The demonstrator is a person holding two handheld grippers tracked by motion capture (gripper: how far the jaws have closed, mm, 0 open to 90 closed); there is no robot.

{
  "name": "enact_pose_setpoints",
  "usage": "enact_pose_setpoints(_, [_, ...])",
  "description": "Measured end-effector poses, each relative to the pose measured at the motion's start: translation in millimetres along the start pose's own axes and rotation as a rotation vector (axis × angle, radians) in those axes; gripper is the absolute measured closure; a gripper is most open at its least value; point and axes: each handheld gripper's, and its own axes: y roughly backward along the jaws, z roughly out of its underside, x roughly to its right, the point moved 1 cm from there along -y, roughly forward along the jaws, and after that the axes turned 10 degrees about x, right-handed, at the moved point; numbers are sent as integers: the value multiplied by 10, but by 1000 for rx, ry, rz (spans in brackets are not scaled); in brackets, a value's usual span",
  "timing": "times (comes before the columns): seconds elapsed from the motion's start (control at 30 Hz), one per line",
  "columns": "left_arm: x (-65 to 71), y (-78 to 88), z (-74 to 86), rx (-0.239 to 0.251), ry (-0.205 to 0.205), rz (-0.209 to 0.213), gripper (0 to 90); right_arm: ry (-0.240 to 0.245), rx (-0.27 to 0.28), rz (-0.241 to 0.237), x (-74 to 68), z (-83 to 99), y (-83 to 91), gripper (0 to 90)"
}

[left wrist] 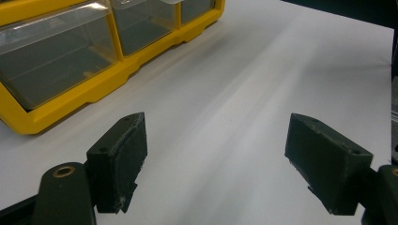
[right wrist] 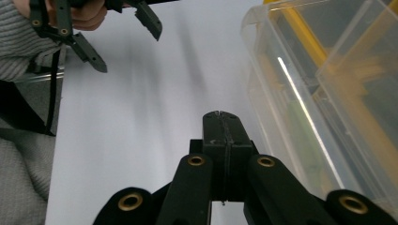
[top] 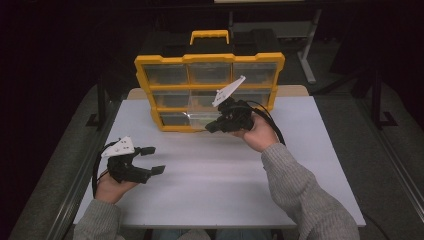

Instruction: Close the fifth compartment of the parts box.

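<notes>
Yellow plastic organiser case (top: pixel 165 90) with clear drawers, upright at white bench (top: pixel 225 170) rear. Likely light, stiff, slippery; best gripped by drawer lip. Right claw (top: pixel 209 127) pressed together, empty, beside bottom drawer (top: pixel 200 119); left claw (top: pixel 152 160) spread apart.

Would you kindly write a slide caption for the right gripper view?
Shut right hand-held gripper beside a clear drawer, open left hand-held gripper across the white table.
</notes>
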Motion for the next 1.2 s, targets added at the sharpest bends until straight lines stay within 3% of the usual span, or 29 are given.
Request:
enact_pose_setpoints(0.17, [-3,16,0,-1,5,-2,211,-14,-13,20,40,-10,-12,888])
enact_pose_setpoints(0.97, [2,28,2,16,16,-3,212,18,-23,38,123,-66,-62,888])
enact_pose_setpoints(1.2, [2,32,3,15,18,-3,212,2,-25,45,166,-52,-39,888])
